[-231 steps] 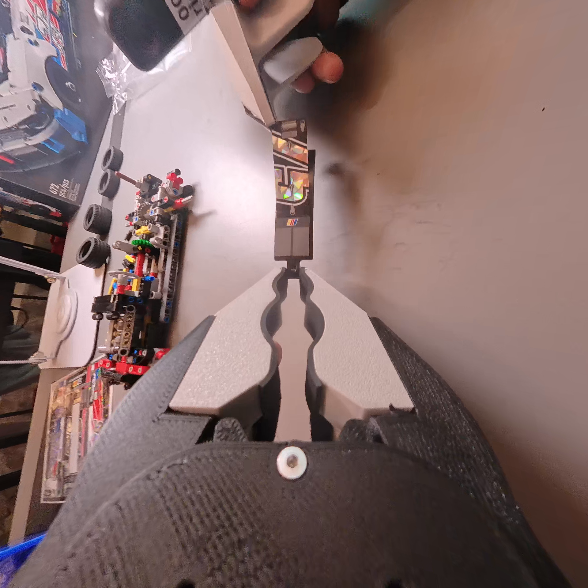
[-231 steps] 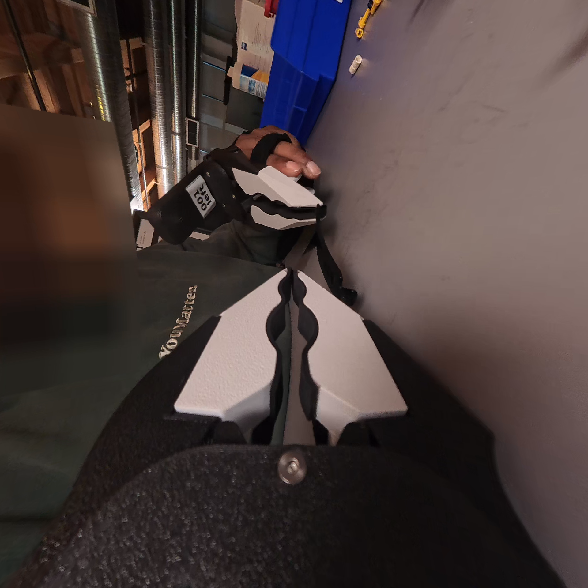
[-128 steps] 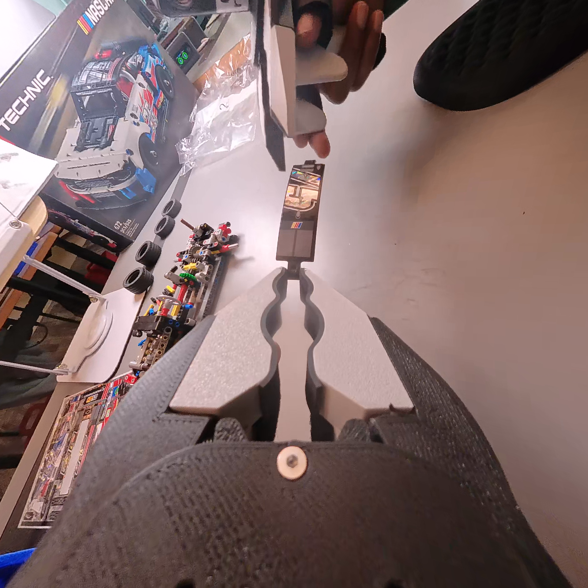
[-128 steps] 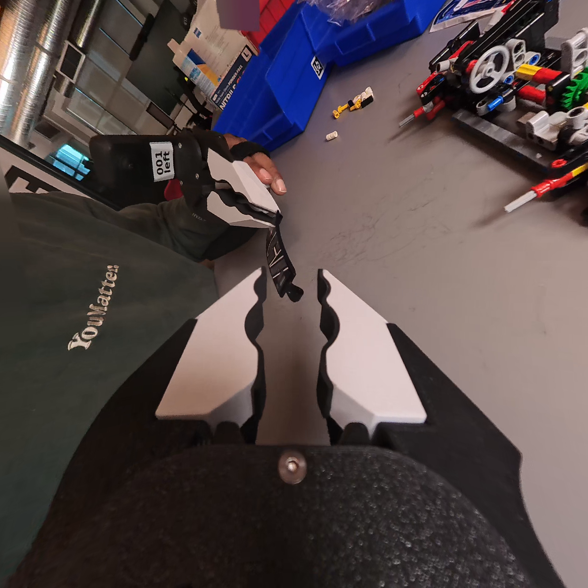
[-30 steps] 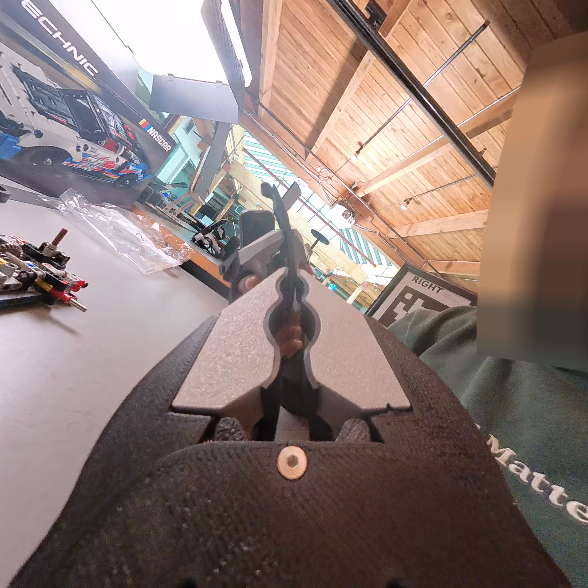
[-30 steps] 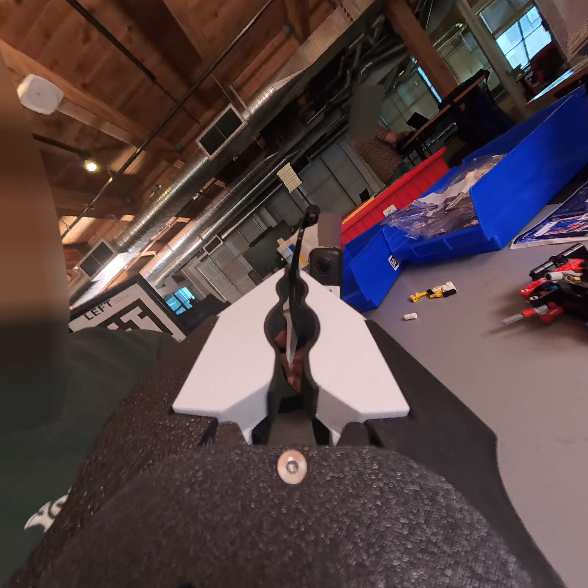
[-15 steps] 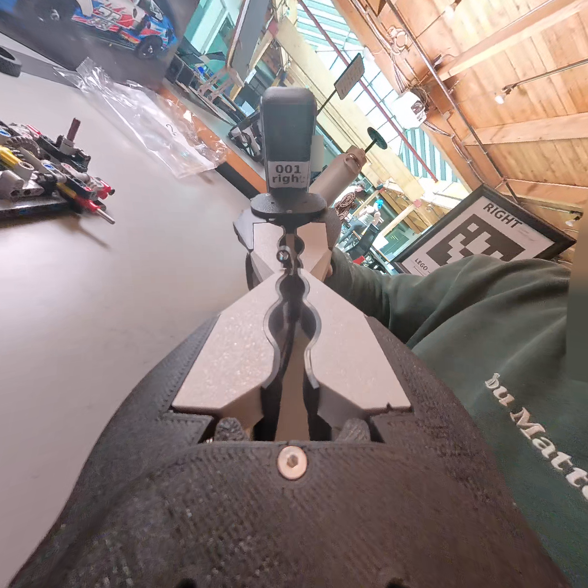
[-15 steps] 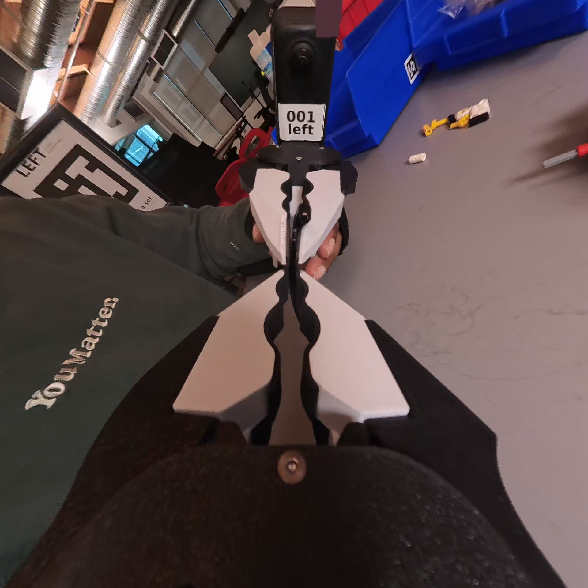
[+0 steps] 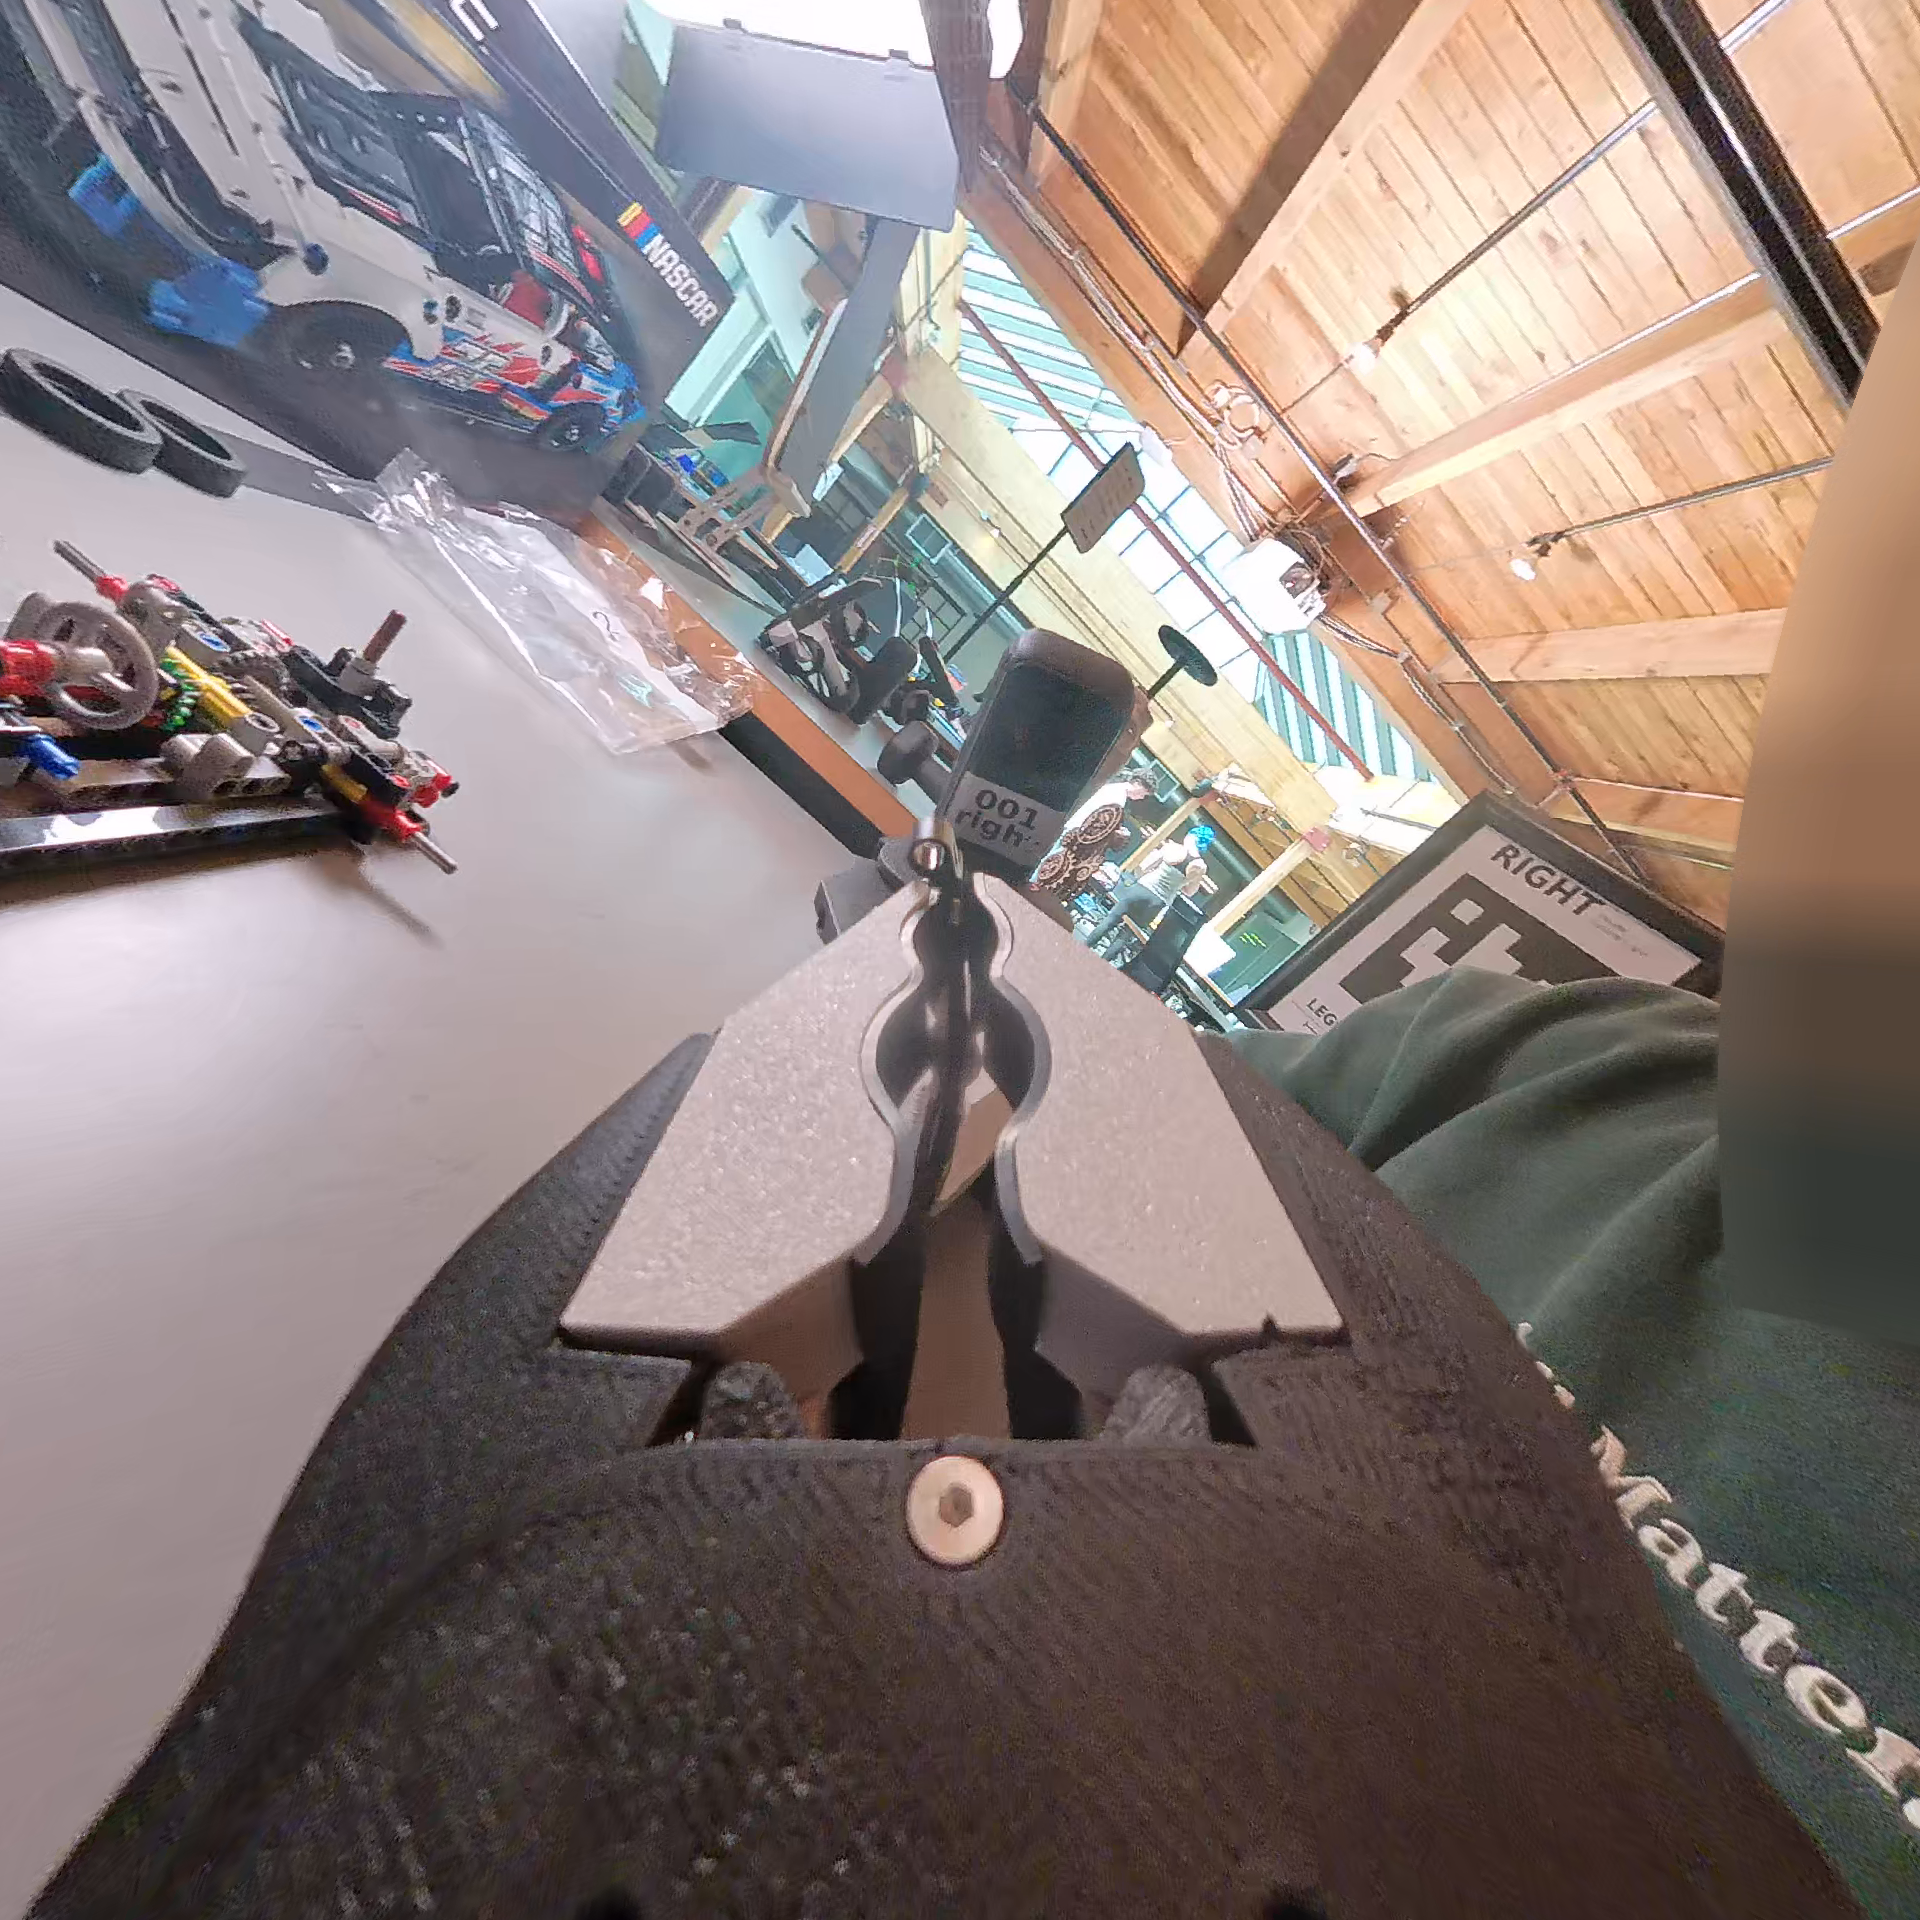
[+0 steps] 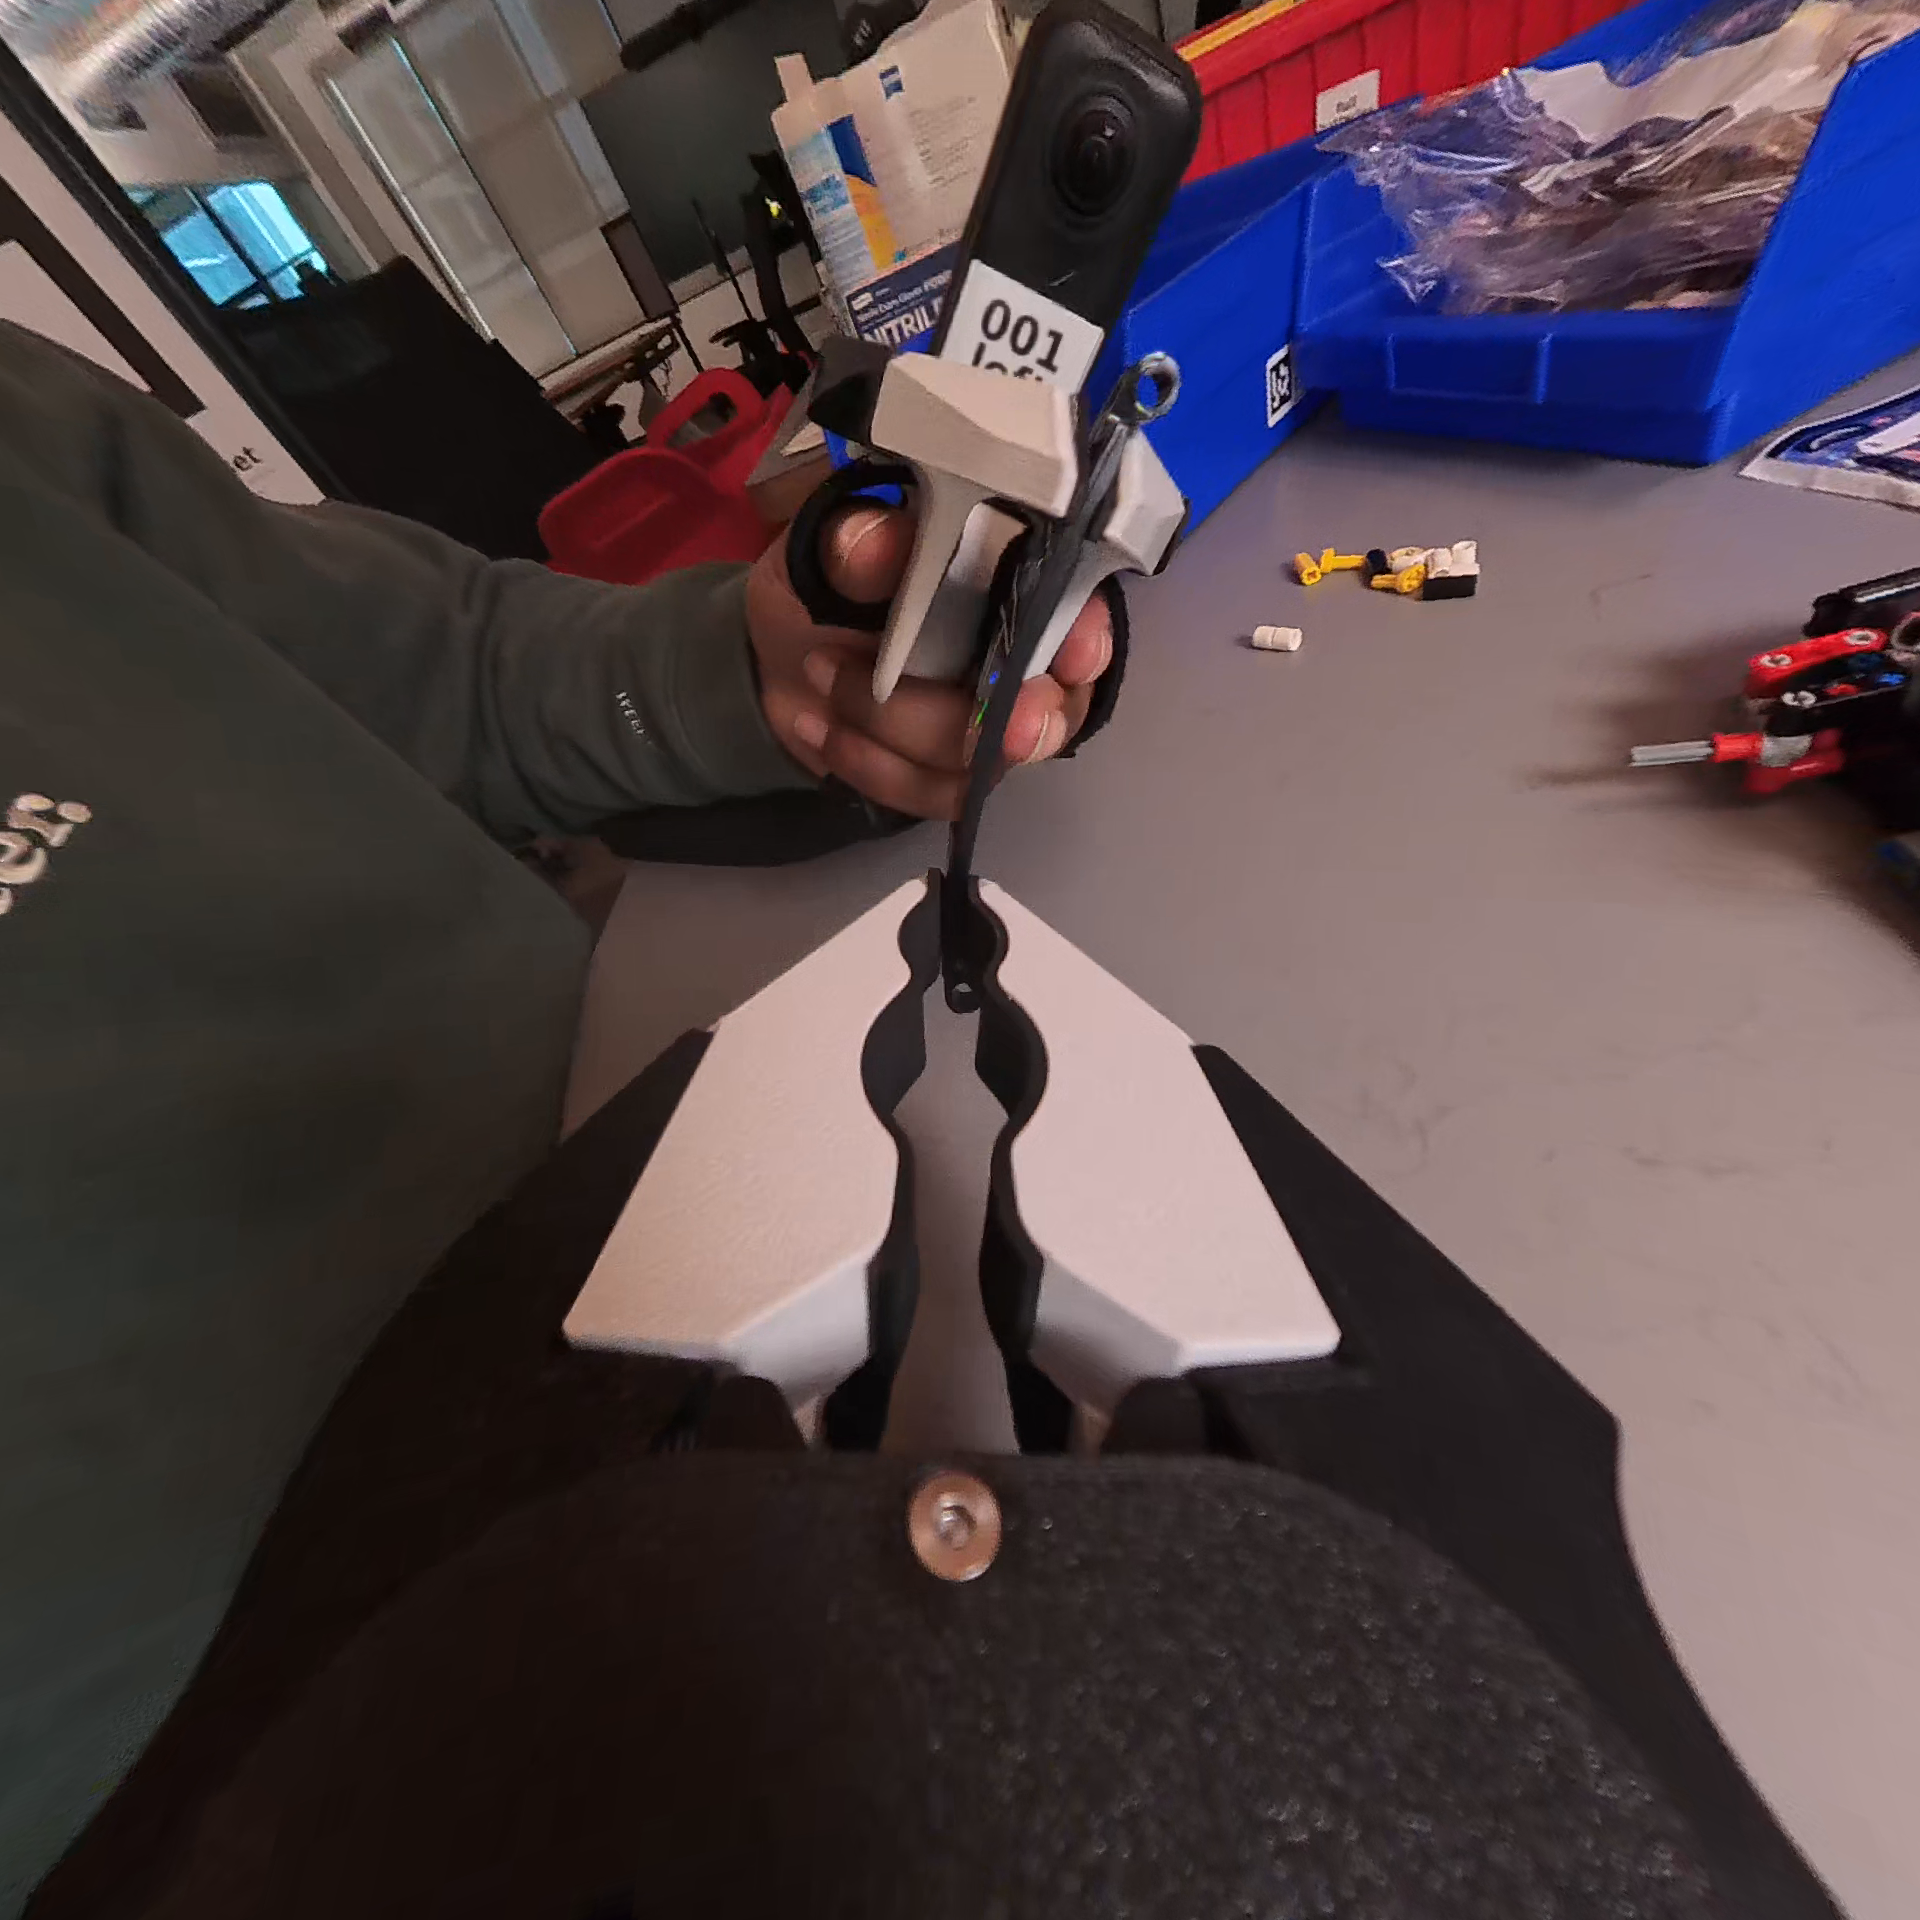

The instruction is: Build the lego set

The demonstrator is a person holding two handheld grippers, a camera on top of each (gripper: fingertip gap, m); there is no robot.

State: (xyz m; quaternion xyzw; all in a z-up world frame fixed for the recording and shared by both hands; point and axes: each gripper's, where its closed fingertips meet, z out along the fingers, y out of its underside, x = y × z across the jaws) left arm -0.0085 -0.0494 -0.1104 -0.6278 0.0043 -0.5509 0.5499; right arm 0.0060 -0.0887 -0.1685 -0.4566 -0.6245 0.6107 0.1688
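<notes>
Two grippers, one black panel (image 10: 987,727) between them, held edge-on above the table (image 10: 1455,987). Left gripper (image 9: 951,914) closed on the panel, fingers pinched tight with the thin black strip running through the gap and a small ring end poking out past the tips. Right gripper (image 10: 954,894) closed on the panel's other end, tips clamped, a little hook of it showing just inside. Seen from the right wrist: one hand (image 10: 914,707) wrapped round the left gripper's handle, green sleeve (image 10: 468,665) behind. One part-built chassis (image 9: 187,727) toward the table's far left side in the left wrist view, red axle ends sticking out. Two tyres (image 9: 114,421) lying flat beyond it, at the foot of one set box (image 9: 343,208). One clear bag (image 9: 561,613) near the far edge. From the right wrist: one small cluster of loose pieces (image 10: 1392,566), yellow, black and white, plus one white pin (image 10: 1276,637) just beside it. Two blue bins (image 10: 1558,343) along the table's far edge, one holding crumpled plastic bags.
</notes>
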